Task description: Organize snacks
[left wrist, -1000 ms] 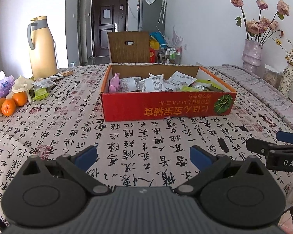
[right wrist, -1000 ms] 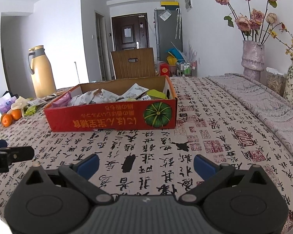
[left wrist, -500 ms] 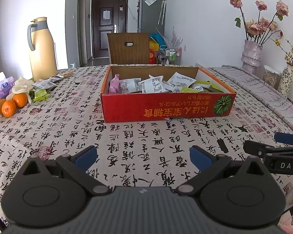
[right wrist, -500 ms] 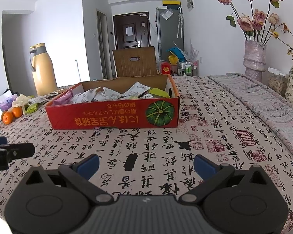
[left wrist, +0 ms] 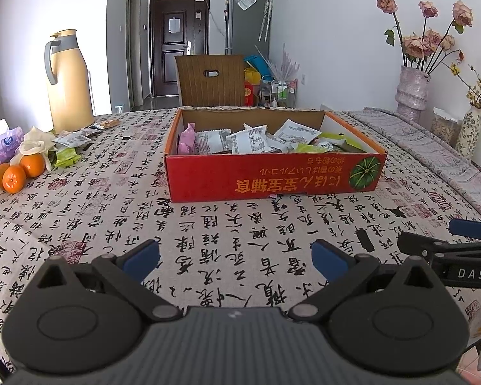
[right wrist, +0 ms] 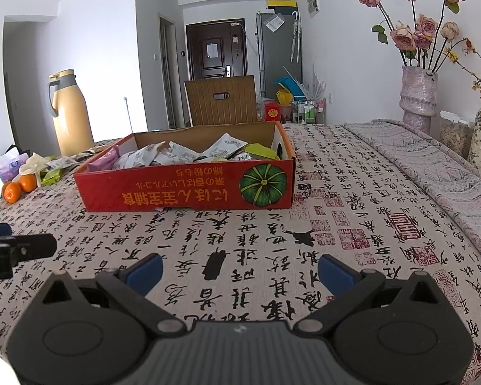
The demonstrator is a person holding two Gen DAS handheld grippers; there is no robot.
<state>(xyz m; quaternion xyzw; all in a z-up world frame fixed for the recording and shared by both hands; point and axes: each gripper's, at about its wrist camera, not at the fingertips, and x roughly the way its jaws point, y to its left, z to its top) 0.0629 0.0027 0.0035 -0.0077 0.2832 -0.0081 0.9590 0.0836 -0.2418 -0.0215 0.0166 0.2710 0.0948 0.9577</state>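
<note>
**Two grippers spread, both empty**

Left gripper (left wrist: 235, 256) and right gripper (right wrist: 240, 271) hover over the calligraphy-print tablecloth (left wrist: 208, 234) near its front edge, jaws wide apart, holding nothing. Shallow red cardboard box (left wrist: 272, 178) sits mid-table, filled with white, pink and green snack packets (left wrist: 247, 141). More loose snack packets (left wrist: 72, 139) lie by the left edge, beside three oranges (left wrist: 19, 173).

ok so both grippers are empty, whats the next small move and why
Probably move the left gripper forward and left toward the loose packets by the oranges. Both it and the right gripper are open and hold nothing, and those snacks lie outside the red box.
</note>
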